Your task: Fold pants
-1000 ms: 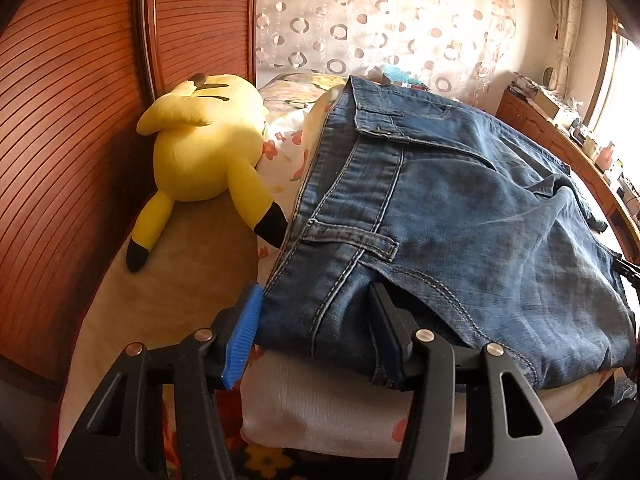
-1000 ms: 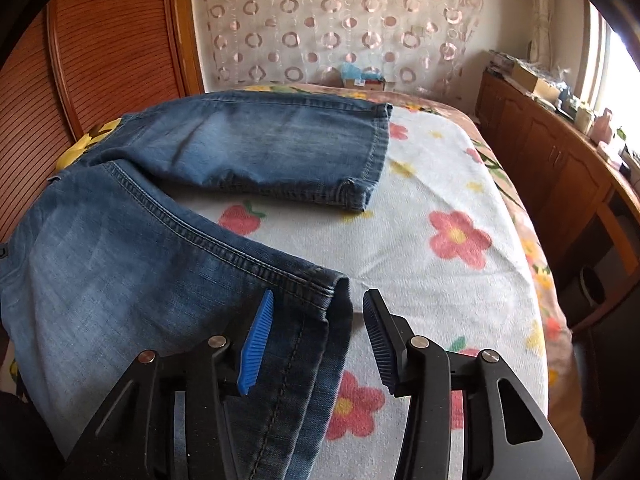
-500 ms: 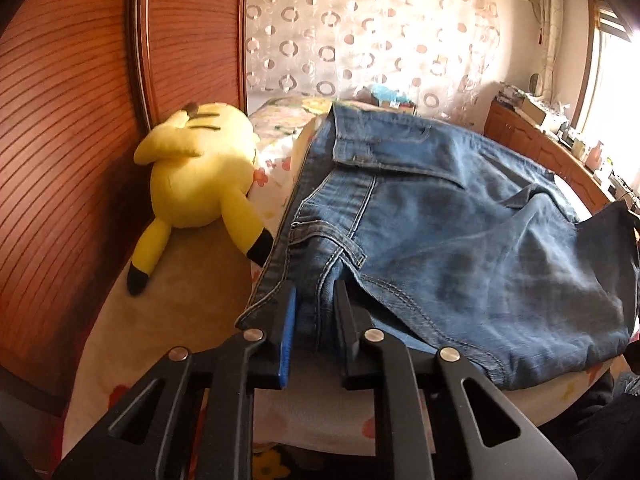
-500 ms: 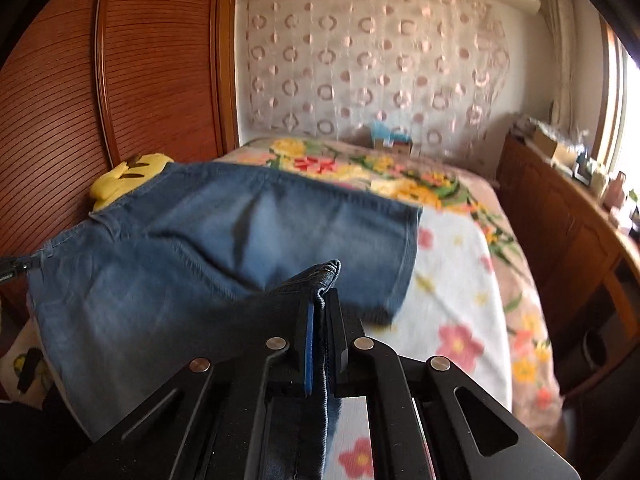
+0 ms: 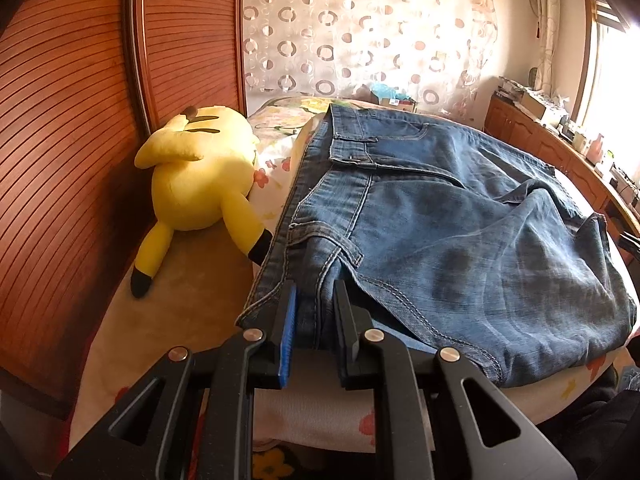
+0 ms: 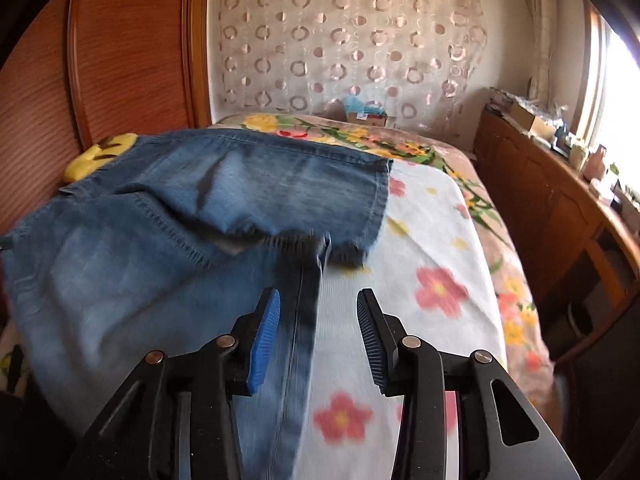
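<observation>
Denim jeans [image 5: 460, 240] stay pinned at the waist by the left gripper [image 5: 314, 312] for folding; the right gripper [image 6: 318, 320] is opening, letting the leg hem fall free.

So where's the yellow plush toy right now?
In the left wrist view, the yellow plush toy lies on the bed's left side against the wooden headboard, just left of the jeans' waistband.

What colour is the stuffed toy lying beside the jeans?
Yellow, with black tips on its feet; the stuffed toy shows best in the left wrist view.
</observation>
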A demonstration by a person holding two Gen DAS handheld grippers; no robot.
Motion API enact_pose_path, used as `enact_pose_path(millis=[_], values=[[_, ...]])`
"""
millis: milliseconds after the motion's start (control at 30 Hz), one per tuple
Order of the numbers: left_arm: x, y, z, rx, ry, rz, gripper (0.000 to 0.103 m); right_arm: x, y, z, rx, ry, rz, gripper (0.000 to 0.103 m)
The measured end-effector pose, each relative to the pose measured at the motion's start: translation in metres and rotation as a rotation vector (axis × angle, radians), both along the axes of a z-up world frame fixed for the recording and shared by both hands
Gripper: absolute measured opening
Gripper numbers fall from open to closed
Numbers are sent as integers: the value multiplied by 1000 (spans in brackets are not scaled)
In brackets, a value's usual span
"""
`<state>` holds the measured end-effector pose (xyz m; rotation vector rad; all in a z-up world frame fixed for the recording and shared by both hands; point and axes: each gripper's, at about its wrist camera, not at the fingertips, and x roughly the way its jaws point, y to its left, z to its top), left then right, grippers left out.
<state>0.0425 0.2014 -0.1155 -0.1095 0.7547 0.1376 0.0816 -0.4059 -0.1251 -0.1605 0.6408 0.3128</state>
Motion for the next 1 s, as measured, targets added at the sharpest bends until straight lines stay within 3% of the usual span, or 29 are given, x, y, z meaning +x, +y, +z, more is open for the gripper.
enact_pose_path(millis=[333, 633, 667, 733, 767, 800, 867, 1000], values=[[4, 0, -5, 5, 16, 12, 18, -84, -12, 4, 15, 93, 65, 42], [5, -4, -3, 15, 6, 13, 16, -84, -10, 0, -12, 149, 78, 42], [4, -4, -2, 15, 2, 14, 16, -85, -6, -4, -19, 148, 85, 40], [4, -7, 1, 25, -8, 14, 15, -80, -5, -6, -33, 139, 96, 19], [3, -8, 3, 27, -11, 14, 15, -76, -5, -7, -38, 139, 98, 17], [3, -10, 6, 29, -16, 12, 14, -74, -6, -6, -29, 145, 110, 8], [1, -13, 14, 34, -34, 9, 14, -71, -9, -5, -7, 135, 122, 6], [-2, -21, 36, 51, -88, -5, 14, -70, -19, 26, 43, 50, 124, 5]])
